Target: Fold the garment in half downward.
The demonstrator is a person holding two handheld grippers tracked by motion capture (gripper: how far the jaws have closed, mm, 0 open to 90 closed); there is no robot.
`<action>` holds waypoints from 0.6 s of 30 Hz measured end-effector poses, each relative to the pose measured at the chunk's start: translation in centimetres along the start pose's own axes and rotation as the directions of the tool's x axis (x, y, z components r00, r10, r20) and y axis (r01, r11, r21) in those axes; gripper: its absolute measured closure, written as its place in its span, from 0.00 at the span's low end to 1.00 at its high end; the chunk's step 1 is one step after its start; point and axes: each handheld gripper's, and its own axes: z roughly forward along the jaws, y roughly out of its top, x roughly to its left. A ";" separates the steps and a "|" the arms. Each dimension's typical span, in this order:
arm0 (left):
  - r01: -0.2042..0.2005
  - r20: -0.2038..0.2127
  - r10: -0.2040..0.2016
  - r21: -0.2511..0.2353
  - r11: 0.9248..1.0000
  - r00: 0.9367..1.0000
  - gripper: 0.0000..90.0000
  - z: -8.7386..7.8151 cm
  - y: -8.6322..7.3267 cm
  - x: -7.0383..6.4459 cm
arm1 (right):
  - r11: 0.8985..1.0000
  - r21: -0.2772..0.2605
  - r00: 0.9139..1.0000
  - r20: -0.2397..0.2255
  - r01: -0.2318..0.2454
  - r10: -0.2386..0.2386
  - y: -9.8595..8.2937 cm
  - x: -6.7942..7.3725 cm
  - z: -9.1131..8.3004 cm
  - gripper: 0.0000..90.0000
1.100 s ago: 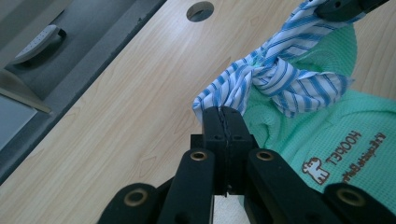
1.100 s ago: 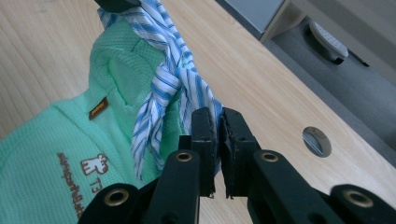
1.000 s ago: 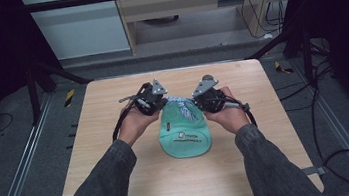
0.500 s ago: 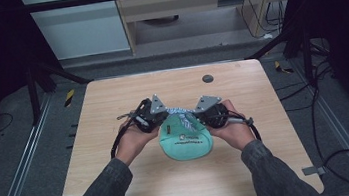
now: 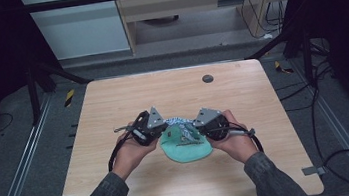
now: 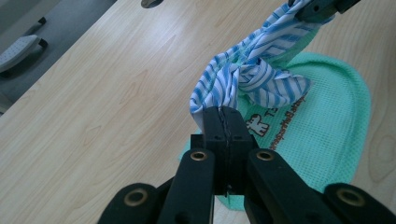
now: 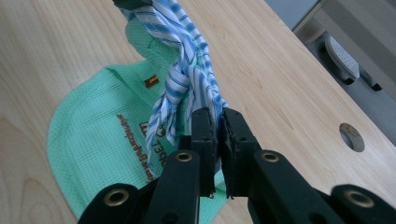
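The blue-and-white striped cloth strip hangs knotted between both grippers, over the mint-green mesh pouch lying on the table's near centre. The left gripper and right gripper each clamp one end; the knot looks formed, tightening probably remains. A round dark grommet hole sits at one o'clock, well apart, and nothing obstructs.

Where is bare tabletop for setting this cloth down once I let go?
Free: the far half of the table up to the round hole, plus both side margins. Crowded: near middle, where the left gripper and right gripper hold the striped cloth over the green bag.
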 end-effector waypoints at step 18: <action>-0.036 0.063 0.035 0.020 0.999 0.997 1.00 0.5 -1.5 -2.0 | 1.000 0.010 0.999 -0.038 0.009 -0.008 -1.9 1.9 -0.5 0.93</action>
